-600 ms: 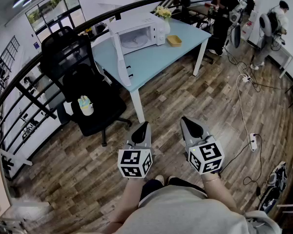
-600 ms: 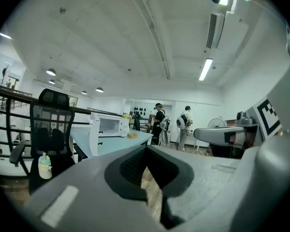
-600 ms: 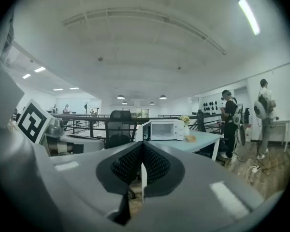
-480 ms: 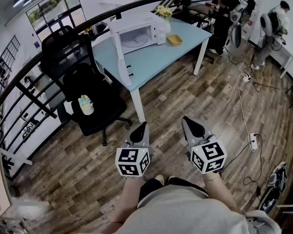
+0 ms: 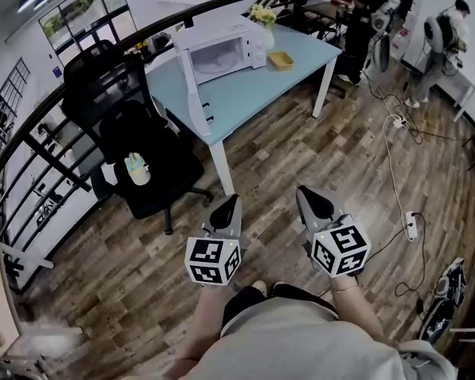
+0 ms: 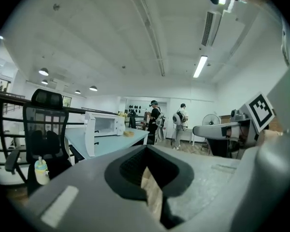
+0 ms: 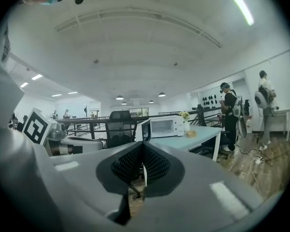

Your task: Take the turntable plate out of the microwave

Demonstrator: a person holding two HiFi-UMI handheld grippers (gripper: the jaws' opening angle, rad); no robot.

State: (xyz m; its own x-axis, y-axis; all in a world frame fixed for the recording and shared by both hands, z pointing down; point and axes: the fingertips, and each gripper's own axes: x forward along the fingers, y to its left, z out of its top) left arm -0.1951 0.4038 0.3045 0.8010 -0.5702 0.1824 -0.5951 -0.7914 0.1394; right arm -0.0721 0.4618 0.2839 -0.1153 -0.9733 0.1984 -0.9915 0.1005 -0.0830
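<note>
The white microwave stands at the far end of a light blue table, its door swung open toward me. The turntable plate shows only faintly as a pale disc on the cavity floor. Both grippers hang low over the wooden floor, well short of the table. My left gripper is shut and empty, and so is my right gripper. The left gripper view shows the microwave far off, beyond the shut jaws. It is just as distant in the right gripper view.
A black office chair with a small bottle on its seat stands left of the table, before a black railing. A yellow bowl and flowers sit beside the microwave. Cables and a power strip lie at right; people stand beyond.
The head view has shifted slightly, so the table and microwave sit a little higher in the picture. Both grippers stay shut and almost in the same place.
</note>
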